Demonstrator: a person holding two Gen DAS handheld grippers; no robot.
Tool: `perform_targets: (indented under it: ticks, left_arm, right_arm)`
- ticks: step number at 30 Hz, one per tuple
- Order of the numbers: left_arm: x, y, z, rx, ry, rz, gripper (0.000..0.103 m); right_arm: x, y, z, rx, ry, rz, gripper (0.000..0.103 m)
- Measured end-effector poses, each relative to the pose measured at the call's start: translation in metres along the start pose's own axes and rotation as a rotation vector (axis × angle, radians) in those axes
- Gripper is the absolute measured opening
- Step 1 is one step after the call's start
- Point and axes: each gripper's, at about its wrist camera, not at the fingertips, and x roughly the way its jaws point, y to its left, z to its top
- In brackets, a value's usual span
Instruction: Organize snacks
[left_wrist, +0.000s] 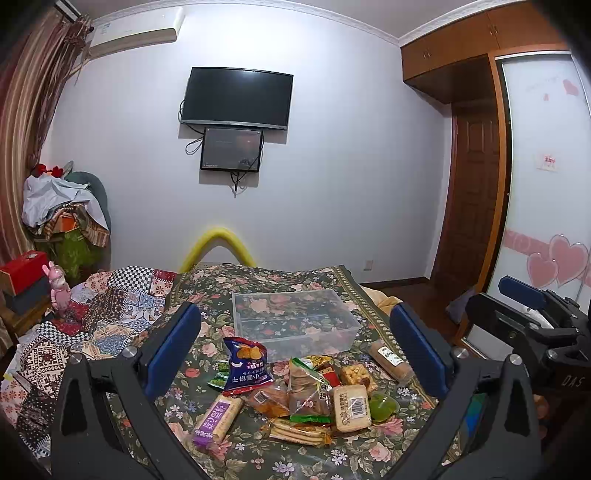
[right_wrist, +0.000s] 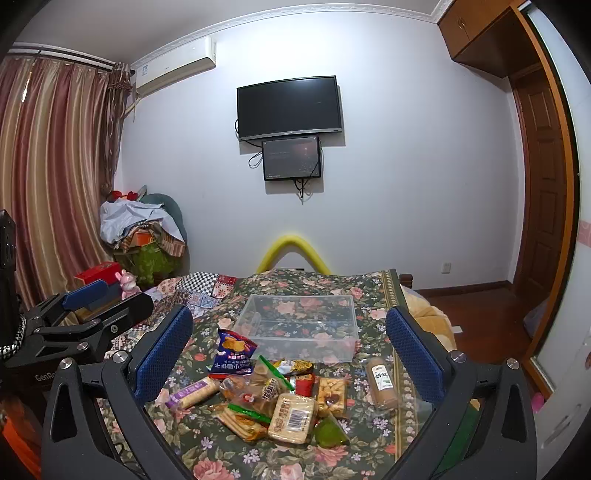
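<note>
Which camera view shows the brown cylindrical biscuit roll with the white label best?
The right wrist view: the brown cylindrical biscuit roll lies fully visible, its white label facing the camera. In the left wrist view, the roll is partly hidden behind the left gripper's blue finger.

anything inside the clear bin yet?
No snacks show inside the clear bin; through its walls only the floral cloth beneath appears. The snack pile lies in front of it. A faint ridge inside may be a divider; cannot tell.
</note>
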Motion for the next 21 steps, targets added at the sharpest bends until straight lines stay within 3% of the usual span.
perform_targets:
  ticks: [21]
  left_arm:
    - [-0.0007,0.0011,0.0015,-0.005,-0.003,-0.002,0.103]
  right_arm:
    - [-0.0017,-0.0008,0.0042,0.006,-0.006,0.006,0.103]
